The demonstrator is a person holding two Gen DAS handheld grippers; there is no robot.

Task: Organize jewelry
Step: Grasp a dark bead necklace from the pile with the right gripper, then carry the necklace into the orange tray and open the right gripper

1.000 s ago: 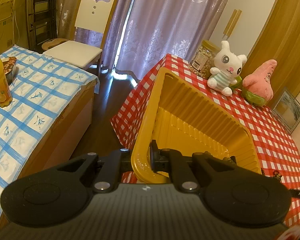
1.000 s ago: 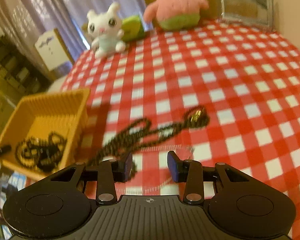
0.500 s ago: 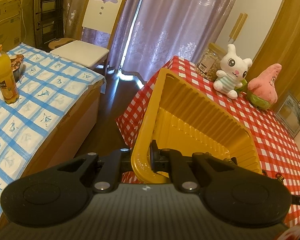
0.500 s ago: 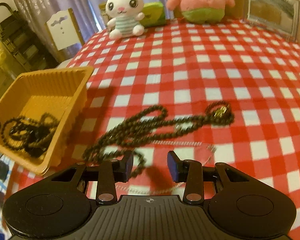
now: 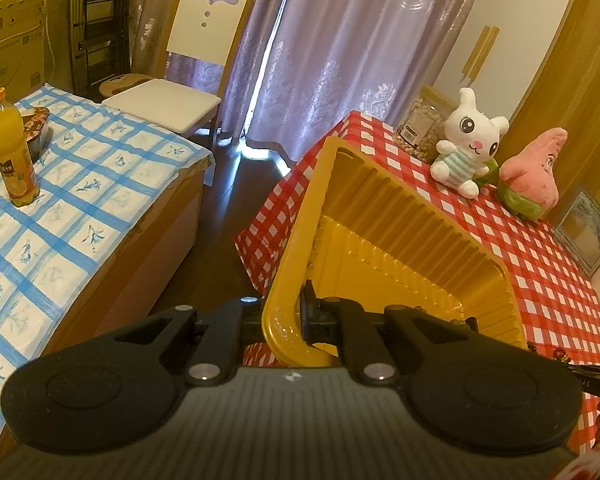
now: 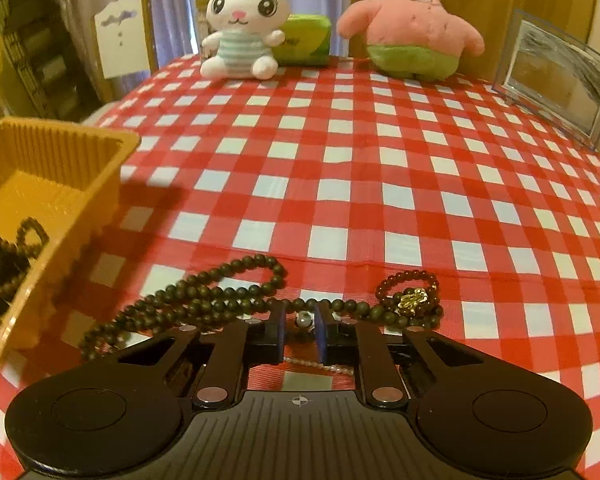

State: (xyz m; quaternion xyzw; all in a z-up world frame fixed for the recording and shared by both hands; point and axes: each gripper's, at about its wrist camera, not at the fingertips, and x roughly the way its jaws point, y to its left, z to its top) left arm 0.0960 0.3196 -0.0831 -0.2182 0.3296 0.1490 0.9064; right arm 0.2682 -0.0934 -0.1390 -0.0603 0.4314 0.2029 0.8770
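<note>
Red-check tablecloth [image 6: 340, 184], mid-frame bare. Yellow tray [image 6: 40, 184] tilted at left edge, left gripper [image 5: 300, 316] clamped on rim. Right gripper [image 6: 300, 330] closing round silver bead [image 6: 303, 320] w/ dark bead necklace [image 6: 220, 296].

Table under a red-and-white checked cloth [image 6: 340, 184]. Lying on it: yellow ribbed tray [image 6: 60, 184] near the left edge, tilted; dark bead strand [image 6: 204, 300] looped beside the tray; smaller dark-red bracelet [image 6: 408, 292] with a gold charm touching the strand's right end. Along the far edge: white rabbit plush [image 6: 240, 28], green pack [image 6: 304, 40], pink starfish plush [image 6: 412, 28], framed picture [image 6: 556, 80]
</note>
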